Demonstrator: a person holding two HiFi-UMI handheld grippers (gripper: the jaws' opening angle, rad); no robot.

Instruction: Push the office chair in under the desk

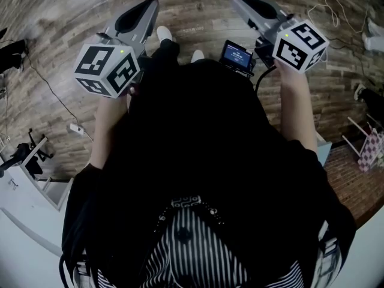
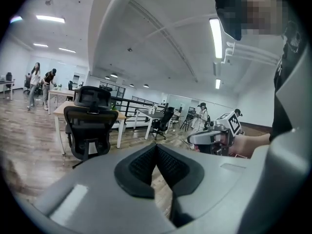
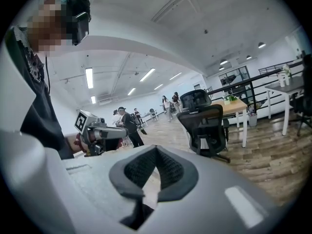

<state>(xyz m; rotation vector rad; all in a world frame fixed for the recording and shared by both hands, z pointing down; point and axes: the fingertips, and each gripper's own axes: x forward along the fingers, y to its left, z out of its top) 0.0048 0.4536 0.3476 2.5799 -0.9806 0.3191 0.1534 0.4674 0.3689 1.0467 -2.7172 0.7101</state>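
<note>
Head view is largely filled by the person's dark clothing, and the chair is not shown there; both claws are held out over the wooden floor (image 1: 60, 17). The left claw (image 2: 156, 152) and the right claw (image 3: 156, 152) are seen closed, with nothing between the jaws. The office chair (image 2: 90, 126) is seen well ahead, apparently backrest toward the claws, just in front of the surface (image 2: 58, 110) and not yet tucked under. The approach is judged to be the step in hand. Next, the gap must be crossed and the backrest met squarely. A second chair (image 2: 163, 121) and people (image 2: 34, 82) are seen farther off, and no obstacle is seen on the way.
</note>
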